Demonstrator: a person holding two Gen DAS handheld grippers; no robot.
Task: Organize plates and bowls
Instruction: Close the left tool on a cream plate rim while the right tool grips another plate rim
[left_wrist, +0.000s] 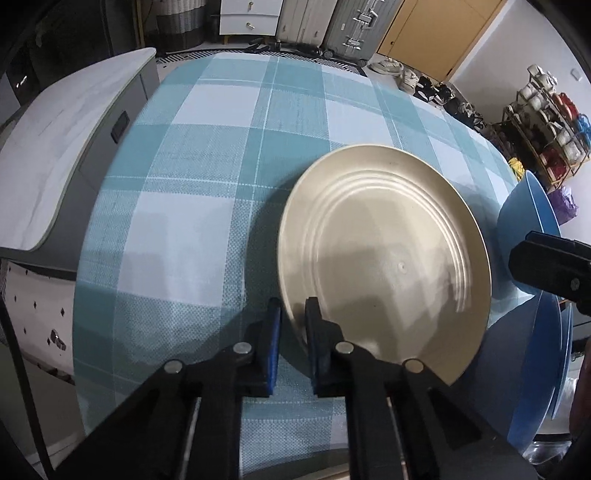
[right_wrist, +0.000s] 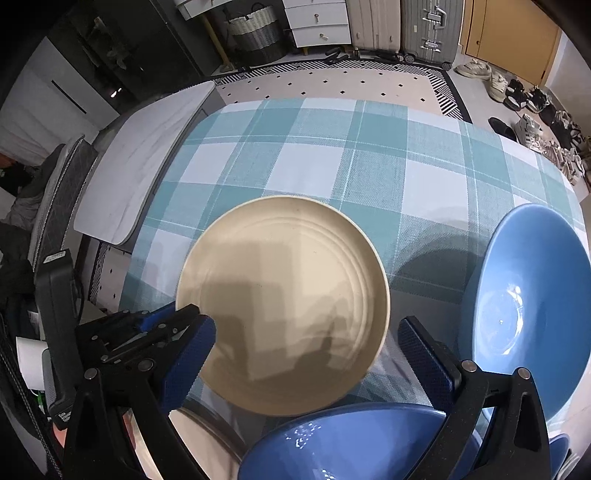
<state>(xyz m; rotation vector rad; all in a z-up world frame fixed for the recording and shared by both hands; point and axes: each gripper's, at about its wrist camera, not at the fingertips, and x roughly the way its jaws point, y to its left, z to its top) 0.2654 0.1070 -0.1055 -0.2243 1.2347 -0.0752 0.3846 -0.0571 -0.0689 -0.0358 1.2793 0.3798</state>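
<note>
We are looking at a round cream plate (left_wrist: 388, 266) with a matte surface and concentric raised rings around a flat centre. It is tilting above the table (left_wrist: 207, 155), which is wearing a woven cloth in teal and white checks. Our left tool (left_wrist: 291, 332) is pinching the plate's near rim: one blue-padded finger is sitting under the edge and the other is pressing on the upper face, so it is clenched on the plate. In the right wrist view the same plate (right_wrist: 284, 302) is showing as a full disc with shadows crossing it, and the left tool (right_wrist: 177, 325) is gripping its left edge.

Our right tool (right_wrist: 306, 354) is standing released, its blue textured pads (right_wrist: 192, 354) spread wide. The plate is lying between them and ahead, touching neither.

A glossy blue bowl (right_wrist: 524, 310), deep and rounded, is sitting on the table just to the right of the plate, beside the right finger. Another blue bowl (right_wrist: 343, 439) is lying below the plate at the near edge, overlapping the view of the tool. From the left wrist these blue bowls (left_wrist: 532, 236) are crowding the right side, partly behind the right tool (left_wrist: 550, 266).

Beyond the table we are seeing a grey cushioned bench (left_wrist: 66, 155), suitcases (right_wrist: 428, 29), a woven basket (right_wrist: 255, 33) and shoes (right_wrist: 509, 88) on the floor.
</note>
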